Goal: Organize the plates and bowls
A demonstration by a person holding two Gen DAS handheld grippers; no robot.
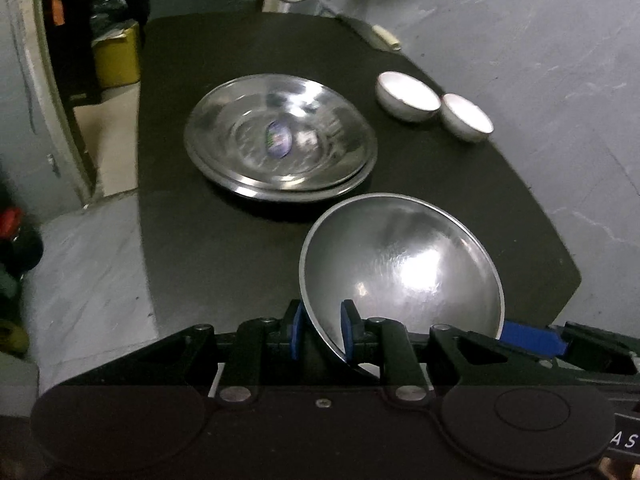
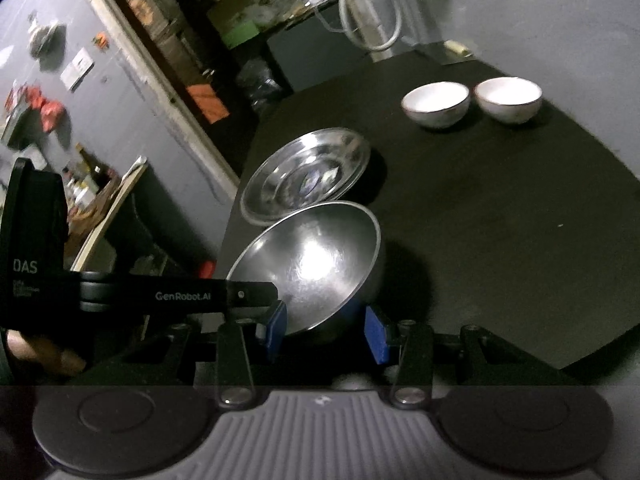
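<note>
Gripping the rim of a tilted steel bowl (image 1: 404, 268), the left gripper (image 1: 320, 332) had its blue pads closed on the metal edge, one inside and one outside. The right gripper (image 2: 326, 330) stood partly open, its blue pads straddling the bowl's underside; whether they touched it could not be told. Just beyond the bowl, stacked steel plates (image 1: 280, 144) lay on the black table (image 1: 200, 248). Farther off, right of the plates, two white bowls (image 1: 434, 106) sat side by side.
</note>
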